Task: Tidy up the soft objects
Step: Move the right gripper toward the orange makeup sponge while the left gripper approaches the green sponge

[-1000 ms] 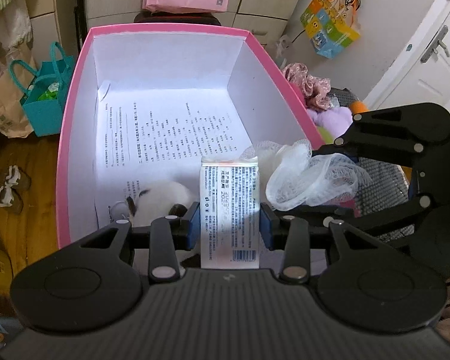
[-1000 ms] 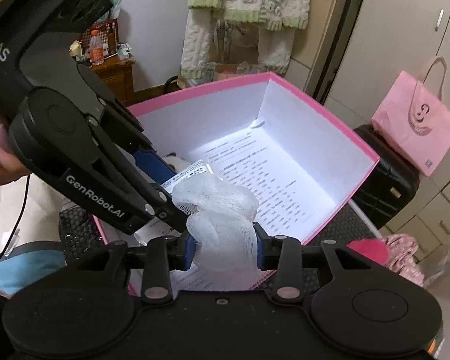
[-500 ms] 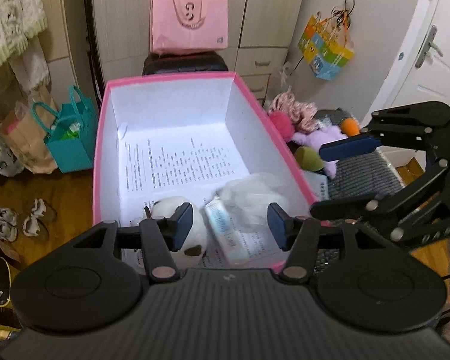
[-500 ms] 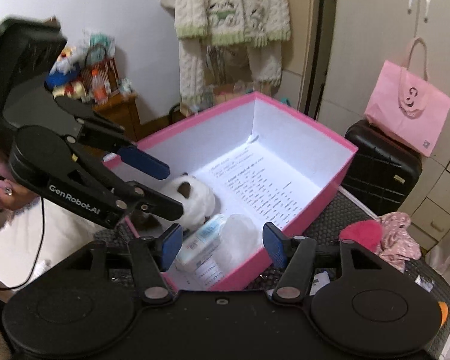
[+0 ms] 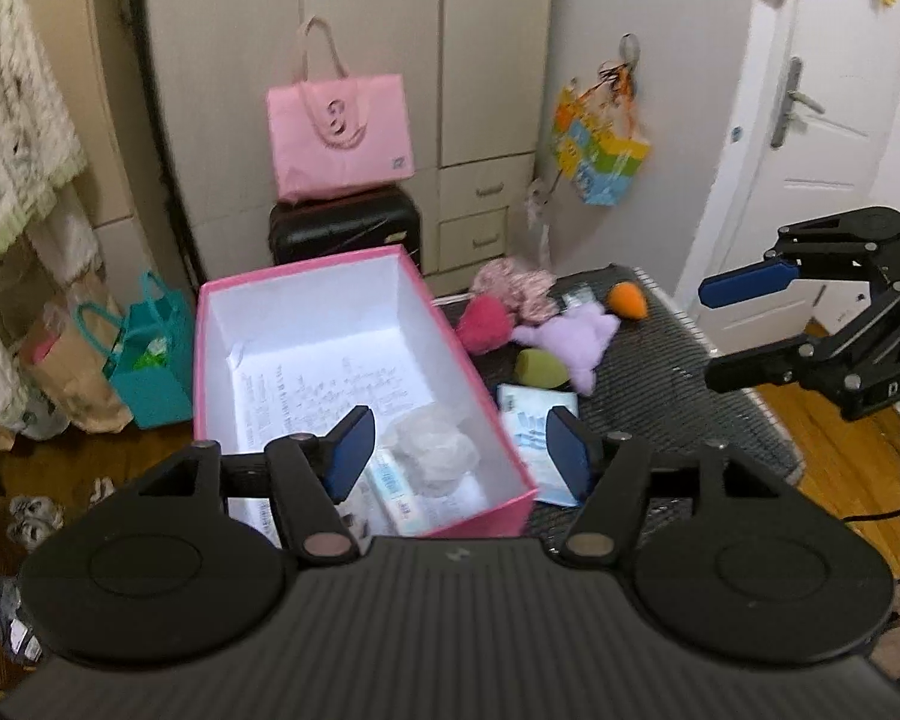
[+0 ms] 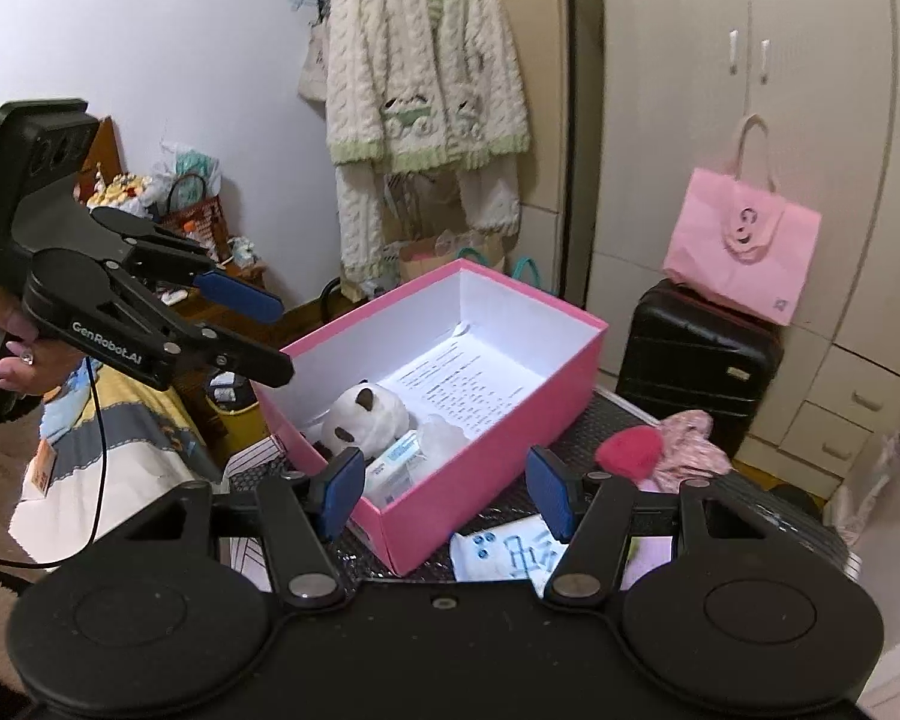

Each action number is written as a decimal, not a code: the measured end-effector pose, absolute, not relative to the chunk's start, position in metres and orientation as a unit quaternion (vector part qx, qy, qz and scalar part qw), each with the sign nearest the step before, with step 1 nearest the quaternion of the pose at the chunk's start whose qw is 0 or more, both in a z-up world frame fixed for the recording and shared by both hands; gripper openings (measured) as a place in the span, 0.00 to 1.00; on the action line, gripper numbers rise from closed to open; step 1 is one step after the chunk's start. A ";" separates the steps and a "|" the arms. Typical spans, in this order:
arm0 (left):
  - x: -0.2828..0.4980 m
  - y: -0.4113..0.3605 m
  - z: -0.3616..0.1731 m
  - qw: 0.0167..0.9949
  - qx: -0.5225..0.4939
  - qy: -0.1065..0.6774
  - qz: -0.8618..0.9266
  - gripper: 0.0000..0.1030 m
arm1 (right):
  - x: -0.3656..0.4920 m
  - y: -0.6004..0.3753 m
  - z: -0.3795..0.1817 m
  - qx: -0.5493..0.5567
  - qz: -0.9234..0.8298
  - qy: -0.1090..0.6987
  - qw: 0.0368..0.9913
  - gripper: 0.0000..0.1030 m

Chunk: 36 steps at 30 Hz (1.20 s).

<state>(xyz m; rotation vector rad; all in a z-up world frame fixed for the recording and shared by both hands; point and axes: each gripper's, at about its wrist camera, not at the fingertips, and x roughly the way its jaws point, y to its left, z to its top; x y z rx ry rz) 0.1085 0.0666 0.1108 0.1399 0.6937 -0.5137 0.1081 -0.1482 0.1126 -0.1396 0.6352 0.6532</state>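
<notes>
The pink box [image 6: 474, 468] sits open on the dark mat [image 5: 660, 372], and in its near end lie a white plush panda [image 6: 363, 420], a tissue pack [image 6: 396, 462] and a white mesh puff [image 5: 435, 450], close together. Beside the box, on the mat, lie a purple plush [image 5: 576, 339], a red pom [image 5: 483, 324] and a blue-printed packet [image 5: 531, 420]. The left gripper [image 5: 459, 453], its jaws just opened wider, holds nothing above the box. The right gripper [image 6: 444, 489] is likewise apart and empty.
</notes>
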 end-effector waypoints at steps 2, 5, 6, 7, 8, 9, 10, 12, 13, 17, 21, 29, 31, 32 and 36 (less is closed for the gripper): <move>0.100 0.061 0.110 0.902 0.052 0.333 -0.269 0.62 | 0.097 -0.159 0.113 -0.063 0.309 0.298 0.901 0.64; 0.090 0.047 0.103 0.894 0.053 0.337 -0.290 0.62 | 0.084 -0.175 0.106 -0.053 0.294 0.294 0.908 0.64; 0.085 0.040 0.100 0.891 0.059 0.336 -0.298 0.62 | 0.080 -0.178 0.104 -0.052 0.290 0.293 0.910 0.64; 0.082 0.035 0.098 0.889 0.064 0.336 -0.306 0.62 | 0.076 -0.182 0.101 -0.050 0.285 0.291 0.912 0.64; 0.079 0.029 0.096 0.886 0.067 0.335 -0.314 0.62 | 0.072 -0.186 0.098 -0.047 0.282 0.288 0.914 0.64; 0.077 0.022 0.094 0.883 0.068 0.335 -0.322 0.62 | 0.069 -0.189 0.096 -0.045 0.280 0.287 0.915 0.64; 0.076 0.017 0.093 0.880 0.072 0.334 -0.330 0.62 | 0.067 -0.192 0.093 -0.043 0.277 0.284 0.917 0.64; 0.073 0.005 0.090 0.877 0.078 0.329 -0.341 0.62 | 0.062 -0.198 0.088 -0.041 0.267 0.279 0.921 0.64; 0.073 0.000 0.088 0.877 0.083 0.325 -0.344 0.62 | 0.060 -0.201 0.086 -0.041 0.262 0.279 0.923 0.64; 0.074 -0.022 0.078 0.878 0.108 0.312 -0.346 0.62 | 0.059 -0.212 0.077 -0.028 0.249 0.279 0.927 0.64; 0.083 -0.039 0.067 0.875 0.111 0.312 -0.352 0.62 | 0.061 -0.222 0.070 -0.030 0.233 0.274 0.933 0.65; 0.104 -0.074 0.047 0.885 0.121 0.301 -0.334 0.62 | 0.085 -0.248 0.049 -0.002 0.220 0.289 0.932 0.65; 0.113 -0.080 0.043 0.882 0.116 0.309 -0.337 0.62 | 0.092 -0.251 0.044 -0.001 0.216 0.292 0.932 0.65; 0.117 -0.082 0.042 0.882 0.112 0.311 -0.336 0.62 | 0.095 -0.253 0.041 0.000 0.213 0.294 0.932 0.65; 0.134 -0.094 0.028 0.895 0.111 0.306 -0.306 0.62 | 0.109 -0.261 0.029 0.007 0.207 0.302 0.930 0.65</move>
